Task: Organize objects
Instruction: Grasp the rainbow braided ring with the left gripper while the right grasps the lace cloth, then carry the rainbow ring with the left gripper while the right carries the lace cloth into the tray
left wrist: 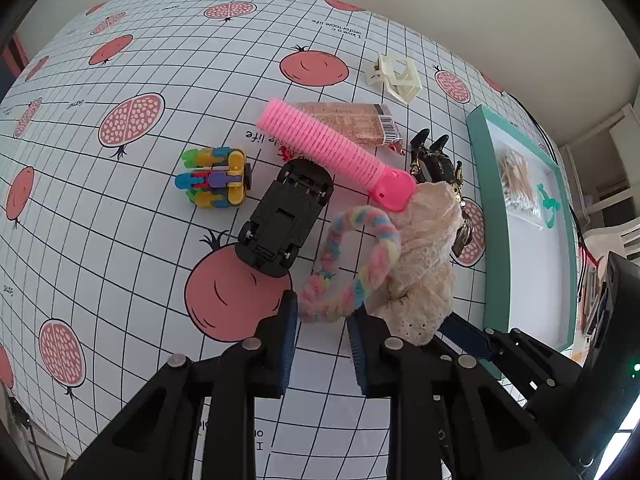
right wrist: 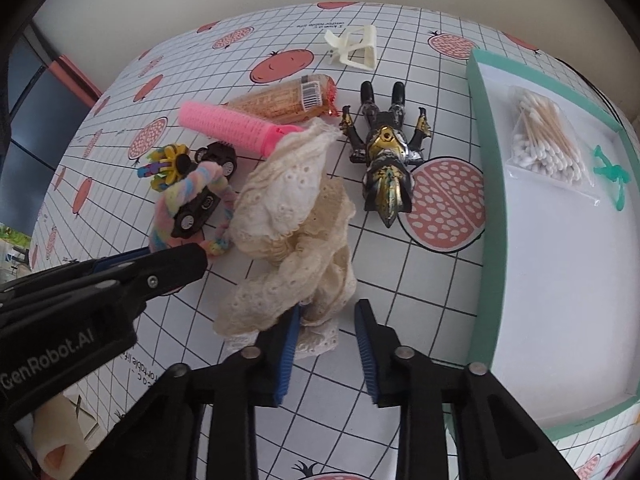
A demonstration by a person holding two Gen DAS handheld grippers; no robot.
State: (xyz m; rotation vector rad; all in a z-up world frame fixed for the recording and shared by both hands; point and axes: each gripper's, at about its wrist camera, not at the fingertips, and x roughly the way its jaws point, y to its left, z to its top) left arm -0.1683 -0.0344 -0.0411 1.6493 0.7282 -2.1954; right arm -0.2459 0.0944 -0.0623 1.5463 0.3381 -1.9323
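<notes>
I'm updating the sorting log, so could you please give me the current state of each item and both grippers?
left gripper: open, around the pastel scrunchie.
right gripper: open, at the lace cloth's edge.
pastel scrunchie: on the table, not gripped.
lace cloth: crumpled in a heap.
black toy car: upside down.
action figure: lying flat.
green box: open.
cotton swabs: bagged, inside the box.
pink hair roller: resting across the pile.

"GenRobot.AI" in white on left gripper (right wrist: 188, 264) body. Tablecloth (left wrist: 120, 208) prints "life" ahead of the left fingers (plus mirrored "I love a comfortable life" farther out). Snack packet (right wrist: 288, 100) barcode unreadable.
</notes>
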